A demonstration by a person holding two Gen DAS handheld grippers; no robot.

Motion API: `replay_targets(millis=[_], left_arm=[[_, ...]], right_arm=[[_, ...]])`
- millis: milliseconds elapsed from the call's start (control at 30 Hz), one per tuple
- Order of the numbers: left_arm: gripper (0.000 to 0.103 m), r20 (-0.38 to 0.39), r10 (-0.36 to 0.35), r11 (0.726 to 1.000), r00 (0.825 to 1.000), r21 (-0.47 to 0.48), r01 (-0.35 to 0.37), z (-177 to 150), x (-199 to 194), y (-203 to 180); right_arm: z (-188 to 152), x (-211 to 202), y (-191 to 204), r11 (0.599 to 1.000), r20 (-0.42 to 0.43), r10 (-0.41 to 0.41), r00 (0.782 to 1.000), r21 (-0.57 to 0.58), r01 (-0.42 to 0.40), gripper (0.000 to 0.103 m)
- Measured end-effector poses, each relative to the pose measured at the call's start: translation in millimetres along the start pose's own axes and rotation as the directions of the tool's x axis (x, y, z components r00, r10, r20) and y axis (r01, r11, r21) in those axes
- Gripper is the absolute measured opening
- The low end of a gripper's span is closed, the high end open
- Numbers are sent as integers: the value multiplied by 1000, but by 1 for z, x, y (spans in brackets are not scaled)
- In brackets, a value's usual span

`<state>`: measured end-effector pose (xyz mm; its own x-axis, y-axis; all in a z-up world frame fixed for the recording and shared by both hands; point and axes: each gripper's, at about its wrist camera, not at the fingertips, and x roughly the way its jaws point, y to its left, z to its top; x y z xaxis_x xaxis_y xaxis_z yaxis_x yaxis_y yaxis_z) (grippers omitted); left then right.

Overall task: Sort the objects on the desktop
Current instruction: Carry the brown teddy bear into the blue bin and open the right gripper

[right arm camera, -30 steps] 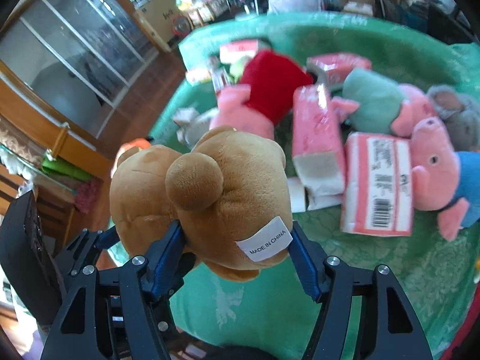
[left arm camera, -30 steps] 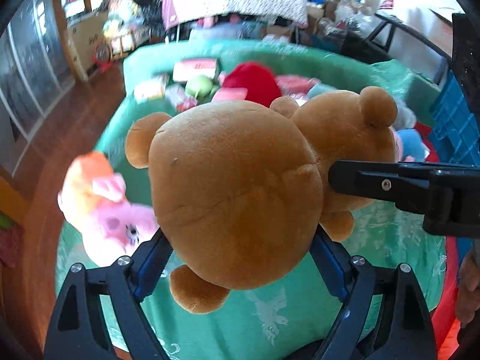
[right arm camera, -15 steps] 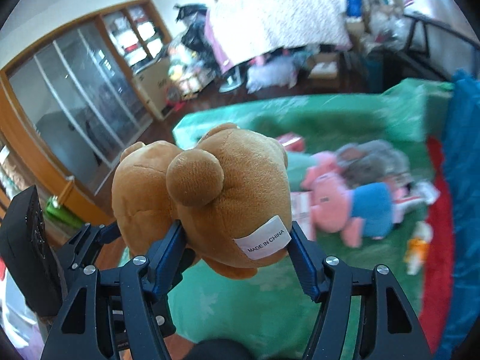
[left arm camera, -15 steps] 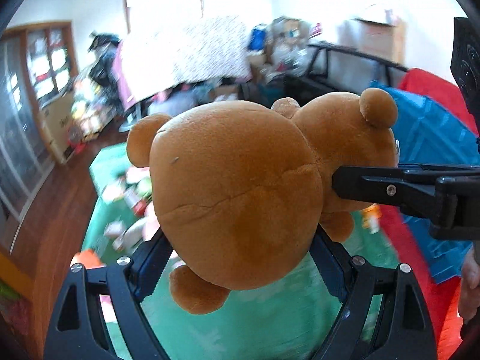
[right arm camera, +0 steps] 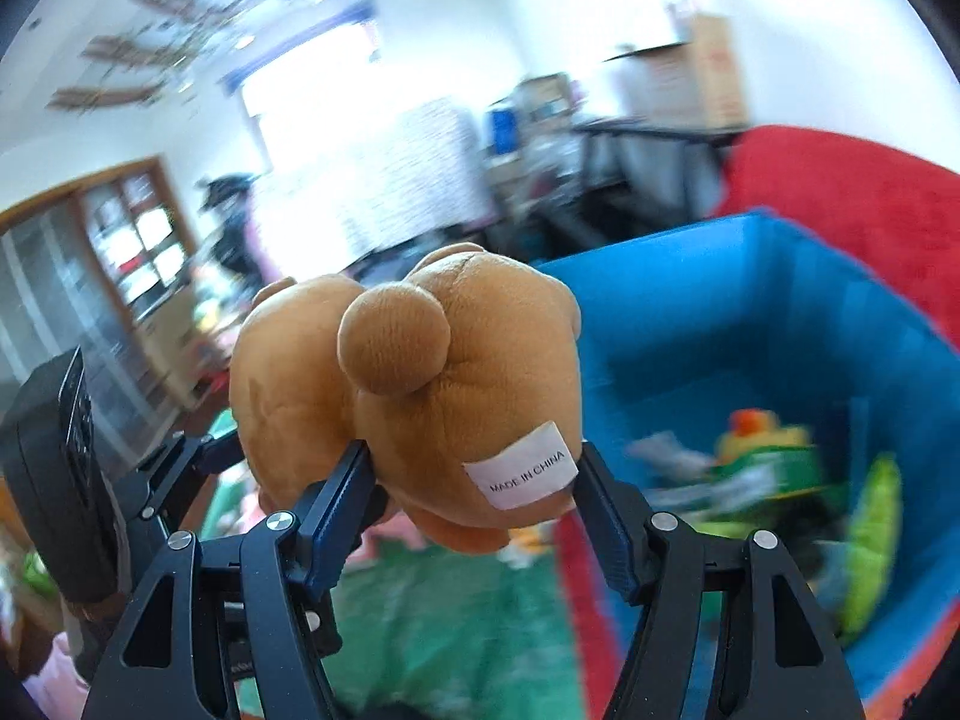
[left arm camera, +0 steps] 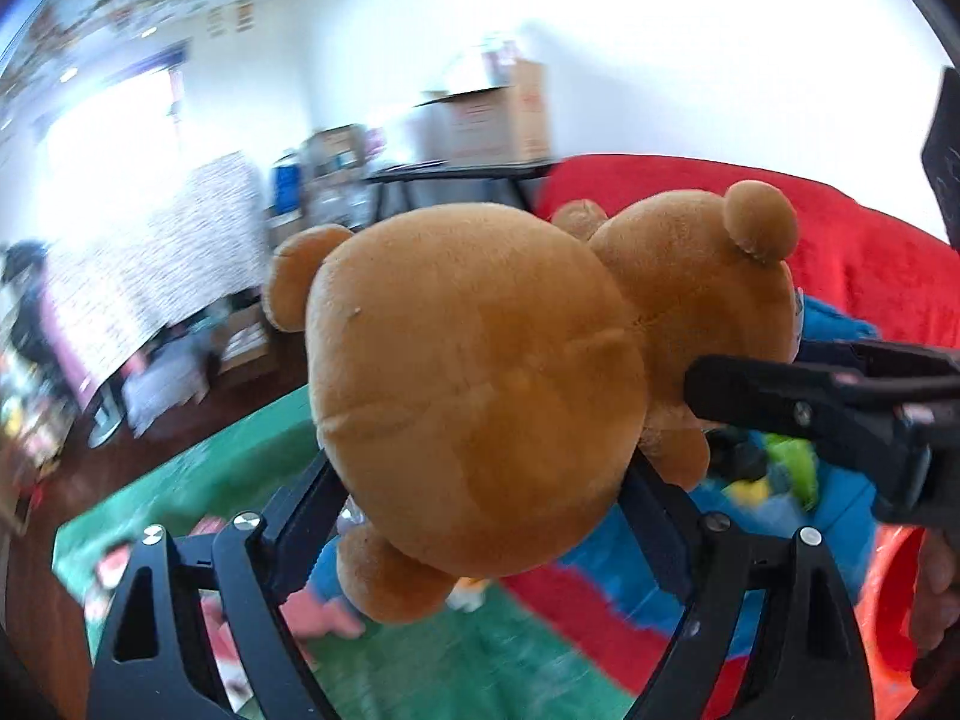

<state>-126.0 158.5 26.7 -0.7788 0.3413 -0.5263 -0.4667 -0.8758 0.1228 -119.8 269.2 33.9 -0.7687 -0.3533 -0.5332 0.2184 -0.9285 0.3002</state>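
Note:
A brown plush bear [left arm camera: 480,372] hangs in the air, gripped from two sides. My left gripper [left arm camera: 480,480] is shut on its large round part, one finger at each side. My right gripper [right arm camera: 474,462] is shut on the smaller part that carries a white "MADE IN CHINA" tag [right arm camera: 522,471]. In the left wrist view one of the right gripper's fingers [left arm camera: 780,402] comes in from the right and presses the bear. In the right wrist view the left gripper's body [right arm camera: 66,450] shows at the left edge. The bear [right arm camera: 420,378] hangs just left of a blue bin [right arm camera: 720,324].
The blue bin holds several green and yellow toys [right arm camera: 774,450]. A red cloth [right arm camera: 840,198] lies behind it. Below is the green tablecloth [right arm camera: 450,630] with pink plush toys [left arm camera: 324,612] on it. Cardboard boxes [left arm camera: 498,114], a black frame table and cabinets stand farther back.
Both grippers have lifted the bear up off the green table and swung right. The table's toys have dropped out of view and the blue bin and red cloth have come in.

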Motion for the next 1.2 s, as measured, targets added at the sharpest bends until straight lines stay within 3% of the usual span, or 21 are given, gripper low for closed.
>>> replay_targets(millis=[133,333,500,567,700,767,833,1200], left_arm=[[88,4,-73,994,997,81,72,29,22,-68],[87,-37,-116,976,993,183,121,44,46,-142],[88,-78,-115,971,990,200,129,30,60,-153],[87,-84,-106,973,991,196,120,23,60,-153],[88,-79,-106,982,991,152,117,15,50,-142],[87,-81,-99,986,992,128,108,13,47,-133],[87,-68,-85,989,994,114,92,9,40,-123],[88,7,15,995,1000,-101,-14,-28,-15,-27]], right_arm=[[2,-30,-59,992,14,-96,995,82,94,64],[-2,-54,-129,961,-4,-219,976,169,217,61],[-20,-62,-166,929,-39,-280,959,241,281,62],[-27,-62,-174,922,-51,-289,956,252,293,64],[-45,-60,-169,917,-70,-302,951,253,310,86],[-51,-60,-165,918,-75,-310,948,238,319,90],[-53,-57,-159,918,-75,-320,944,223,329,101],[-50,-58,-94,932,-30,-340,940,123,341,103]])
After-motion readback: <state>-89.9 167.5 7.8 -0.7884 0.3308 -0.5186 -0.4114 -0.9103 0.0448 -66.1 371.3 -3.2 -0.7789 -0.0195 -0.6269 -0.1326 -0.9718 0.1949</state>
